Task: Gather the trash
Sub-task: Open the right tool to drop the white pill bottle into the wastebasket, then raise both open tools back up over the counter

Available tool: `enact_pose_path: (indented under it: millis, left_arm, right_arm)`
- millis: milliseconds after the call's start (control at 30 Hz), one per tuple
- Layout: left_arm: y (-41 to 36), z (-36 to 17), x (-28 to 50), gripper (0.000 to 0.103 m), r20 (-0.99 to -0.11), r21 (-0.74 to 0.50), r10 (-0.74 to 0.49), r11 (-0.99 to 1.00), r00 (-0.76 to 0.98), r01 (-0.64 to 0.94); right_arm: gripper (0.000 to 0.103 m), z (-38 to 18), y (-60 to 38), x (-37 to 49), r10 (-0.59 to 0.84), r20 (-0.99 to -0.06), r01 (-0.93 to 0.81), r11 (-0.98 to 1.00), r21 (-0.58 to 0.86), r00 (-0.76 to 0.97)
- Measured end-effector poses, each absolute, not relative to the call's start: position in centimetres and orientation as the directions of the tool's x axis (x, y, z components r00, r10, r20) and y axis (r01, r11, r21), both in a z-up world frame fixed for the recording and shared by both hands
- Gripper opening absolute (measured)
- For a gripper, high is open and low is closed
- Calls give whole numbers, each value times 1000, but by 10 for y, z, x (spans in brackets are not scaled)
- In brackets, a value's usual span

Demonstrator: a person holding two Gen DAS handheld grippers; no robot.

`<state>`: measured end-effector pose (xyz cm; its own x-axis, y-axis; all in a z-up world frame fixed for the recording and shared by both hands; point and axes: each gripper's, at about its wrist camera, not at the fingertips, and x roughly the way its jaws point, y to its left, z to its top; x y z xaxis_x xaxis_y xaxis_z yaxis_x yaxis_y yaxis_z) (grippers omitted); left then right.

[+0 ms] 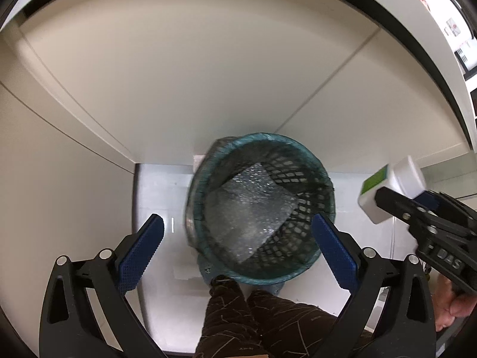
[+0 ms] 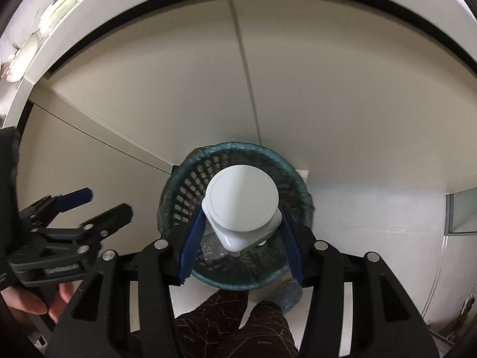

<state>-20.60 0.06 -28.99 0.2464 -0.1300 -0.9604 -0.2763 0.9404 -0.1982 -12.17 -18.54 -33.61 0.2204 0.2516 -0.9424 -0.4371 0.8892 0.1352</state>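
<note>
A black mesh waste bin [image 1: 313, 179] with a teal liner stands on the pale floor below both grippers; it also shows in the right wrist view [image 2: 184, 191]. A sheet of bubble wrap [image 1: 250, 208] lies inside it. My left gripper [image 1: 238, 235] is open and empty above the bin. My right gripper [image 2: 241, 229] is shut on a white bottle [image 2: 243, 201] with a wide round cap and holds it over the bin's mouth. In the left wrist view the bottle [image 1: 387, 188] shows a green label, to the right of the bin.
Beige cabinet doors [image 1: 179, 74] rise behind the bin under a white counter edge [image 1: 432, 44]. The person's dark trousers [image 1: 253, 313] and a blue slipper [image 2: 290, 295] are just in front of the bin. The left gripper [image 2: 98, 205] shows at the left of the right wrist view.
</note>
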Motion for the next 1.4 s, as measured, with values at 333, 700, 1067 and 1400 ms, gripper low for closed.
enact_pose_path:
  millis: [333,700,1067,1400]
  left_arm:
    - [33,-297,-215,97,-966,-183,-116,937,229,-298]
    - [27,-304,-210,97,-967,-182,-123,947,224,-264]
    - [19,-277,-206,97,-949,-235,-167,941,268,-243]
    - [-2,-191,-192,97,-889,-259,-192,959,415,-112]
  right_arm:
    - [48,-360,-162,-125,215,-959,-447,887,113,184]
    - [63,-369,-160,-115,216,-959,-426,897,119,185]
    - [95,-342,-178,-104,261,-940,-367,915,169,219]
    - [95,-251,-213,-93,289,-868,-330,931,157,404]
